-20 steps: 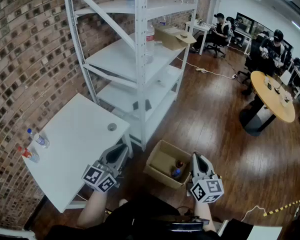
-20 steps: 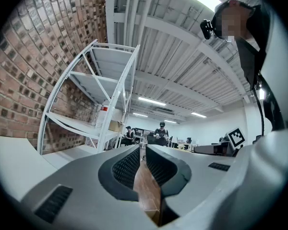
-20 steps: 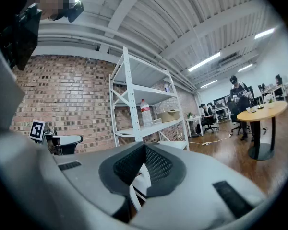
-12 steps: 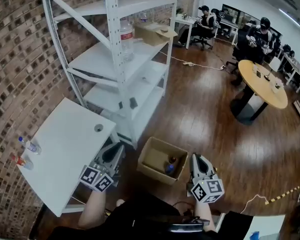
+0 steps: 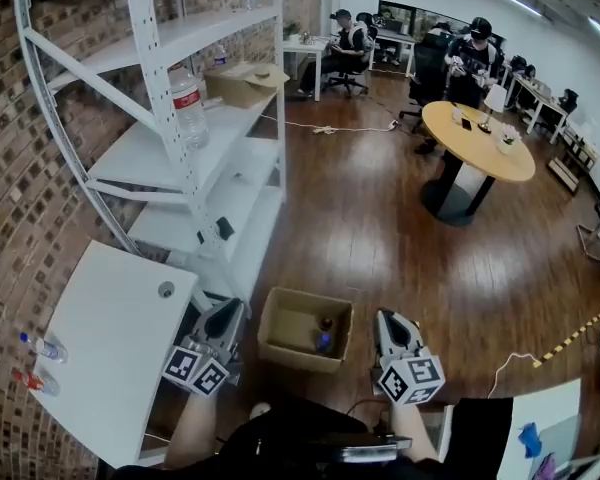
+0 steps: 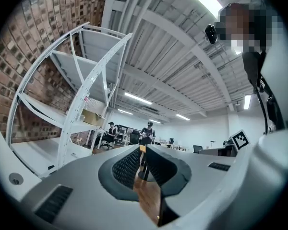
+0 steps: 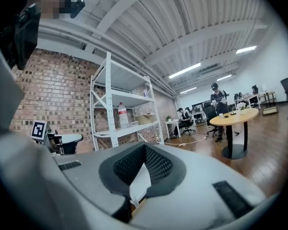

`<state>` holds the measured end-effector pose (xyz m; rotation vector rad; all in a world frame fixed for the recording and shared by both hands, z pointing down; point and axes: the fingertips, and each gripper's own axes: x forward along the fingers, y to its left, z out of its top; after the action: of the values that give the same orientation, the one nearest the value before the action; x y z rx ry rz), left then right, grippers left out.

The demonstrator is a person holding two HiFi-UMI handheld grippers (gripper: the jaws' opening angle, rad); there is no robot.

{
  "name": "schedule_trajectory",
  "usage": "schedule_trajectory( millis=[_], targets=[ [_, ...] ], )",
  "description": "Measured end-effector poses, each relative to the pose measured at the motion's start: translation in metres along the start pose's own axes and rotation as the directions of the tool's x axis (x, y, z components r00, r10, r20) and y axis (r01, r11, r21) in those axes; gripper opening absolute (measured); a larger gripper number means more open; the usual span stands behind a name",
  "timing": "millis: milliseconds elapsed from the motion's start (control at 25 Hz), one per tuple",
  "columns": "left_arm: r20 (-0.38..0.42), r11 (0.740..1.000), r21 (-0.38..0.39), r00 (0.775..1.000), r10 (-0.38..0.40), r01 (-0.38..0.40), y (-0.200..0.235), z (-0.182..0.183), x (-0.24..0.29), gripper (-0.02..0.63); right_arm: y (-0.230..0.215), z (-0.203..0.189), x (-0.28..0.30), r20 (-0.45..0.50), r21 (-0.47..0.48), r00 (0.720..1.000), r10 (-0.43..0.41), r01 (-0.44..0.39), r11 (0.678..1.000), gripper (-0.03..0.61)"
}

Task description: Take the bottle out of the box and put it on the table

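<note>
An open cardboard box (image 5: 292, 353) stands on the wooden floor just in front of me. Two small bottles lie in its right half, one dark-capped (image 5: 326, 323) and one blue (image 5: 323, 343). My left gripper (image 5: 230, 310) hovers at the box's left side, over the corner of the white table (image 5: 110, 338). Its jaws are shut with nothing between them (image 6: 141, 150). My right gripper (image 5: 385, 318) hangs just right of the box, also shut and empty (image 7: 144, 146). Both point forward, roughly level, above the box's height.
Two small bottles (image 5: 42, 348) lie near the white table's left edge by the brick wall. A white shelf rack (image 5: 195, 138) with a big water bottle (image 5: 188, 103) and a carton (image 5: 242, 83) stands behind. Farther off are a round wooden table (image 5: 477, 140) and seated people.
The head view has swung right: rack and white table slid left, and the box now sits centred between the grippers. Both grippers keep their places and stay shut.
</note>
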<state>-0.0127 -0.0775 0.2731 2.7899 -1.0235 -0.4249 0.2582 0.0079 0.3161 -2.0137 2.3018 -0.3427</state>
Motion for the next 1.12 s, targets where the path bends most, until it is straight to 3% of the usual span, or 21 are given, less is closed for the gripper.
schedule_trajectory(
  millis=[440,880,1120],
  targets=[
    [-0.040,0.976,-0.013,0.975,-0.217,0.217,0.005,0.011,0.018,0.038,0.031,0.005,-0.009,0.049,-0.002,0.988,-0.149,0.149,0.989,0.005],
    [-0.085,0.945,-0.077,0.942,-0.325,0.319,0.041,0.004,0.005,0.038,0.082,-0.014,-0.003,0.033,0.001,0.966,-0.255,0.255,0.967,0.005],
    [-0.104,0.937,-0.107,0.933,-0.344,0.333,0.052,-0.004,0.009,0.038,0.088,-0.026,0.002,0.001,0.001,0.959,-0.284,0.284,0.959,0.005]
  ],
)
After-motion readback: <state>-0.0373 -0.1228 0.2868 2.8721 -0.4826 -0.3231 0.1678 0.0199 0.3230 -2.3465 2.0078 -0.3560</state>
